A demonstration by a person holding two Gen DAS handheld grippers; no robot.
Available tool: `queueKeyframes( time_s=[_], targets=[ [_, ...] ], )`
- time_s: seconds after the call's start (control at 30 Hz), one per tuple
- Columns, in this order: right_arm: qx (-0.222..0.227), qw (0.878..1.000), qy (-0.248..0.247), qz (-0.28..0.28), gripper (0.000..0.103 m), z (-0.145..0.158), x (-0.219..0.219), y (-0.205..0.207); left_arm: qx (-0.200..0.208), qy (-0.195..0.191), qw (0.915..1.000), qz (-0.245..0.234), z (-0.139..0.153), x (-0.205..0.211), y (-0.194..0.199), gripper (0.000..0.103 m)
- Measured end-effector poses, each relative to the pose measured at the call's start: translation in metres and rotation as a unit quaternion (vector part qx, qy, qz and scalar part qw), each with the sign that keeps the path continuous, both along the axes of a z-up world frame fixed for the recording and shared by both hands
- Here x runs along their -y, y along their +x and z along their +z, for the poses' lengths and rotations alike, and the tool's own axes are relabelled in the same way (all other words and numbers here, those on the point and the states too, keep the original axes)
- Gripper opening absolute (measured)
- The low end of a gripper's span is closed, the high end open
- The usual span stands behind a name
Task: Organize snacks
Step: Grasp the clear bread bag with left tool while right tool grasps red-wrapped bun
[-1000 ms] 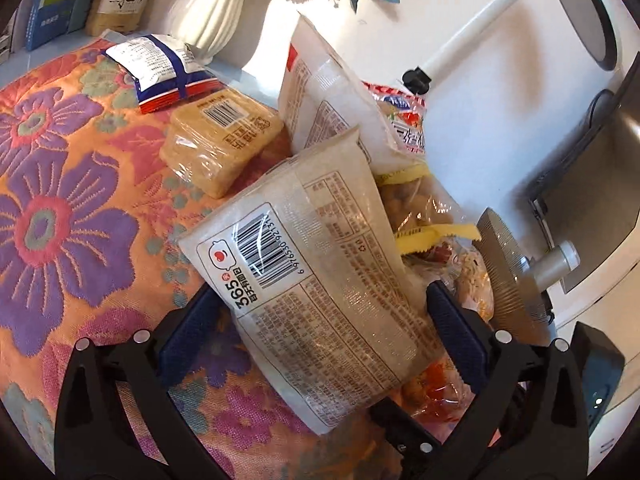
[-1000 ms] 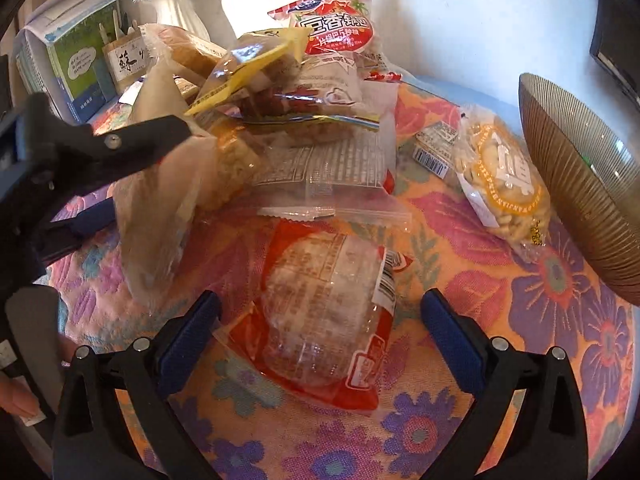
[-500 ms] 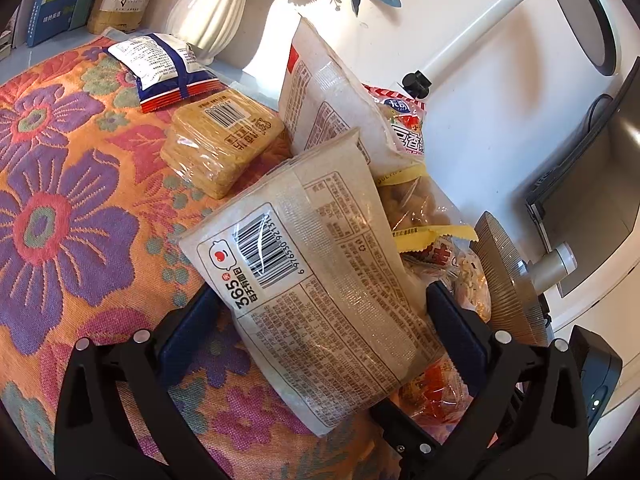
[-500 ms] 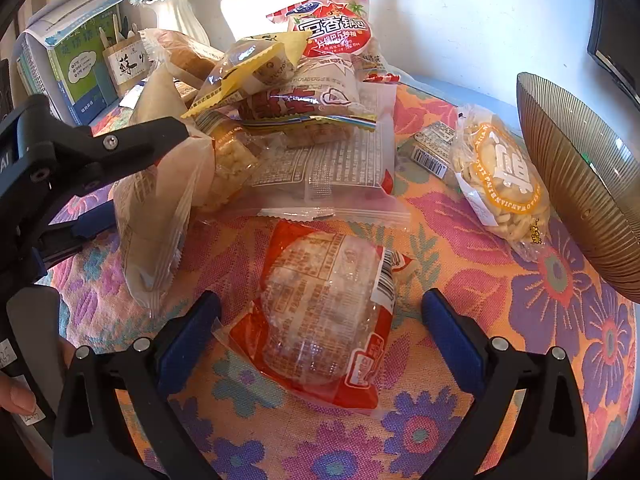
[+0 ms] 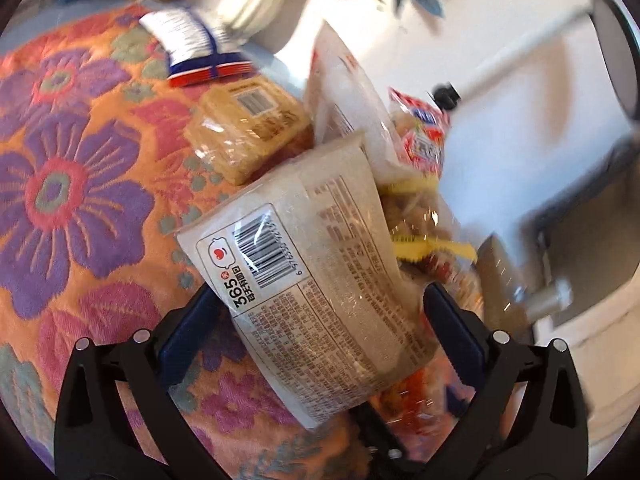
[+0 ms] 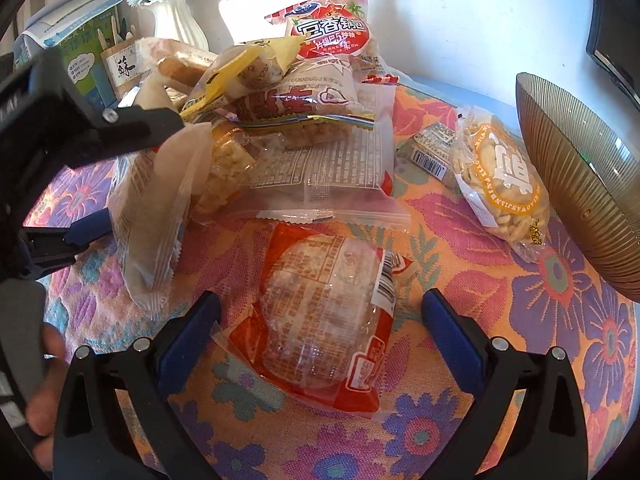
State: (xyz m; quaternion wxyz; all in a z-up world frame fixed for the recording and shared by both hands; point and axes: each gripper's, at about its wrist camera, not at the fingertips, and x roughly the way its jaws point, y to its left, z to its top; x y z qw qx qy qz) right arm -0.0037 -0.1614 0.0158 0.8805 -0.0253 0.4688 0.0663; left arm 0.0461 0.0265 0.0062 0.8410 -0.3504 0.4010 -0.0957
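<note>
Left wrist view is motion-blurred: the left gripper (image 5: 320, 316) has its blue-padded fingers (image 5: 188, 328) spread wide on either side of a pale translucent snack bag with a barcode and "365" label (image 5: 316, 280). Whether the pads touch the bag cannot be told. The bag leans tilted against a heap of other snack packets (image 5: 412, 184). Behind it on the orange floral cloth-covered surface (image 5: 72, 184) lie a tan block of wrapped crackers (image 5: 248, 128) and a white, blue and red packet (image 5: 192, 44).

From the right wrist view, the right gripper (image 6: 320, 324) is also wide open, its fingers (image 6: 452, 332) standing either side of a red-edged clear packet holding a round cake (image 6: 324, 320), which lies flat on the cloth. The left gripper (image 6: 80, 128) shows at the left, with the pale bag (image 6: 156, 216) hanging between its black arms. Farther back, the heap carries a red packet with white characters (image 6: 328, 28) on top. To the right lie a clear bag of yellow snacks (image 6: 500, 184) and, just beside it, a ribbed bronze-coloured bowl (image 6: 580, 184). A white vase with flowers (image 6: 172, 16) stands at the rear.
</note>
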Motion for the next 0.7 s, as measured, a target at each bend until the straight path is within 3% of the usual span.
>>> queueKeyframes(
  time_s=[0.1,0.17,0.23,0.3,0.33,0.37,0.4,0.57,0.7],
  targets=[
    [0.0,1.0,-0.001,-0.001,0.098,-0.001,0.0,0.0,-0.012,-0.046,0.9977,0.048,-0.002,-0.008,0.001,0.1],
    [0.001,1.0,-0.001,-0.001,0.098,-0.001,0.0,0.0,-0.022,-0.05,0.9963,0.065,-0.003,-0.007,0.004,0.1],
    [0.003,1.0,0.0,-0.002,0.098,-0.001,-0.001,0.001,-0.027,-0.025,0.9969,0.07,0.0,0.002,0.007,0.1],
    [0.011,1.0,0.009,-0.002,0.098,0.001,0.001,0.0,-0.029,0.035,0.9975,0.054,0.005,0.016,0.012,0.096],
    [0.025,0.999,0.026,0.0,0.088,0.005,0.004,-0.003,-0.026,0.057,0.9968,0.05,0.006,0.019,0.012,0.087],
    [0.039,0.998,0.04,-0.002,0.058,0.009,0.008,-0.006,-0.021,0.064,0.9967,0.047,0.006,0.019,0.013,0.086],
    [0.051,0.997,0.057,-0.007,0.052,0.013,0.014,-0.01,-0.016,0.066,0.9968,0.042,0.006,0.019,0.011,0.084],
    [0.066,0.992,0.112,0.001,0.051,0.016,0.028,-0.013,-0.007,0.083,0.9961,0.026,0.011,0.016,0.005,0.081],
    [0.077,0.988,0.137,0.0,0.051,0.021,0.034,-0.017,-0.004,0.137,0.9905,0.008,0.019,0.008,-0.014,0.081]
  ],
)
